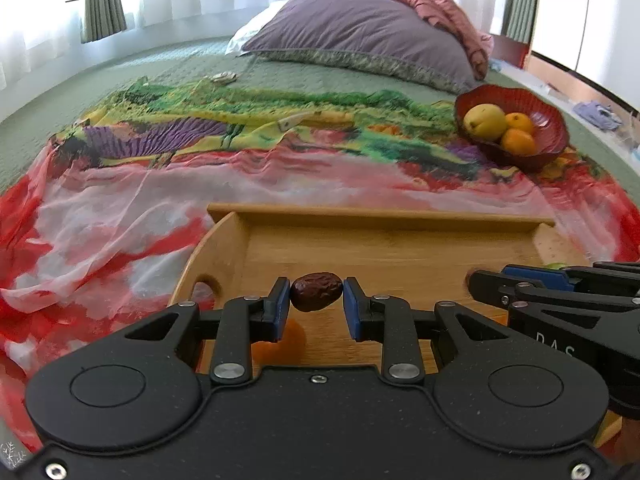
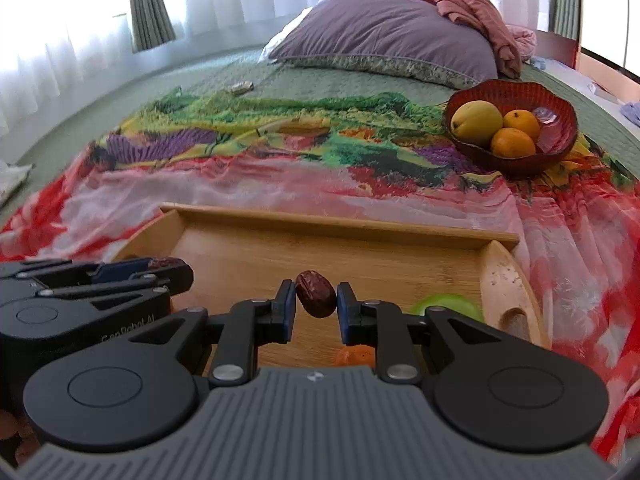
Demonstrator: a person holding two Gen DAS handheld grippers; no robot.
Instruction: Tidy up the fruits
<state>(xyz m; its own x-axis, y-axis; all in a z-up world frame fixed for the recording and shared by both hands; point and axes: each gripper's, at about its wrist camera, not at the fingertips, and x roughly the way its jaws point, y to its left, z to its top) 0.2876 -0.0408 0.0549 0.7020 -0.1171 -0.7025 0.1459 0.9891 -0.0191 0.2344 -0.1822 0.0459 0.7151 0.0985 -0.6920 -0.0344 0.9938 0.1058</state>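
Dates: 2 dark wrinkled dates, 1 pinched in each tool, both held above the wooden tray.
Left tool [image 1: 316, 296]: clenched on a date [image 1: 316, 291], lying sideways between the blue pads.
Right tool [image 2: 316, 300]: clenched on the second date [image 2: 315, 293], tilted between its pads.
Tool spacing: side by side, close; each shows at the edge of the other's view.
Wooden tray [image 2: 340, 222]: directly beneath both tools, resting on the bed.
Under the right tool: an orange fruit [image 2: 356, 355] low between the fingers, a green fruit [image 2: 448, 305] just to the right, both in the tray.
Cloth [image 1: 120, 216]: colourful printed sheet spread under the tray.
Red bowl [image 2: 560, 128]: well ahead and to the right, on the cloth, holding 1 yellow fruit [image 2: 476, 122] and 2 oranges [image 2: 513, 142].
Pillow [image 1: 360, 40]: purple, farthest ahead on the bed.
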